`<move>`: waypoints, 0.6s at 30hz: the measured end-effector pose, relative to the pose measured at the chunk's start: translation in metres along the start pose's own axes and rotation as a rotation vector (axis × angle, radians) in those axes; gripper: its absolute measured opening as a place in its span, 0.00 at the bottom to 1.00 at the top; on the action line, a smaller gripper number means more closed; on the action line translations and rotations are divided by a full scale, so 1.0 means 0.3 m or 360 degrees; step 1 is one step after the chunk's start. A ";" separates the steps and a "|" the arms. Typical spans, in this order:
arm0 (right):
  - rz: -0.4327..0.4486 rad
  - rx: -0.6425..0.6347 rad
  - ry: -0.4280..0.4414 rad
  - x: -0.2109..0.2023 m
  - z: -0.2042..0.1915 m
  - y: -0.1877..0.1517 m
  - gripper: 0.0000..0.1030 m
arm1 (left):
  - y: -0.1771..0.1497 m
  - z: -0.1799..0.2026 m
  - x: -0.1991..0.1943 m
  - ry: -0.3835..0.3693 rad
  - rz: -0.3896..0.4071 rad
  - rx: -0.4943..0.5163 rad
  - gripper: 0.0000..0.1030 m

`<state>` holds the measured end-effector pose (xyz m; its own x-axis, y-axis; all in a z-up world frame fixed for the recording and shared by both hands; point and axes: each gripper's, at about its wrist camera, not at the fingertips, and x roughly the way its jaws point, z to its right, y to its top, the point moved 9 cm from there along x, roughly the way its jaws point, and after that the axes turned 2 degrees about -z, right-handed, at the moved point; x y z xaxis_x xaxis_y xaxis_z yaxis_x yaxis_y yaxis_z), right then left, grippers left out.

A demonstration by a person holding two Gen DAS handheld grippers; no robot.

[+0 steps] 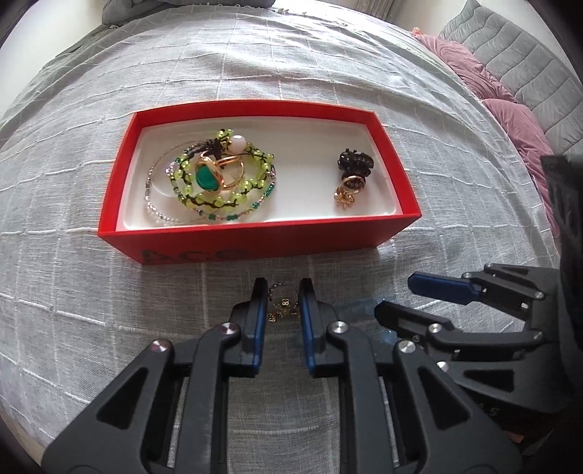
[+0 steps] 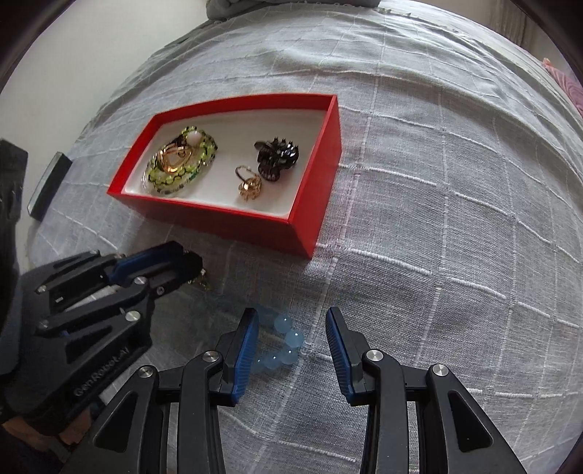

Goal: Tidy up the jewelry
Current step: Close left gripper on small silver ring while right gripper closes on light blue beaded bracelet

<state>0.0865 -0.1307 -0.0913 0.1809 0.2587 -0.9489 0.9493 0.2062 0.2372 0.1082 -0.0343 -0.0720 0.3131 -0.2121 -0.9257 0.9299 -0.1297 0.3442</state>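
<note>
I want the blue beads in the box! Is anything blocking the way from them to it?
Nothing visible lies between the blue bead bracelet and the red box, only bare bedspread. The box's near wall must be cleared.

A grey bedspread (image 1: 328, 73) with a pale stitched grid covers the bed. Two pink cushions (image 1: 510, 120) lie along its right edge, against a grey quilted pillow (image 1: 517, 54). Crumpled grey cloth (image 2: 291, 7) sits at the far end. A dark flat slab (image 2: 49, 186) rests at the left edge.
</note>
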 end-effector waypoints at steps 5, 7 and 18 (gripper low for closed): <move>-0.0028 -0.0084 -0.0088 0.049 -0.016 -0.015 0.38 | 0.000 -0.020 -0.033 -0.0024 0.0029 -0.0019 0.18; 0.0006 -0.0138 -0.0151 0.059 -0.028 -0.012 0.36 | -0.001 -0.027 -0.046 -0.0036 0.0037 -0.0028 0.18; 0.0198 -0.0195 0.0007 -0.030 -0.134 0.017 0.11 | 0.008 -0.115 -0.148 -0.0116 0.0132 -0.0138 0.18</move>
<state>0.0792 -0.0939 -0.0731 0.2939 0.2936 -0.9096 0.8810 0.2859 0.3769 0.1033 0.0084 -0.0353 0.3777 -0.2888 -0.8798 0.9155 -0.0255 0.4014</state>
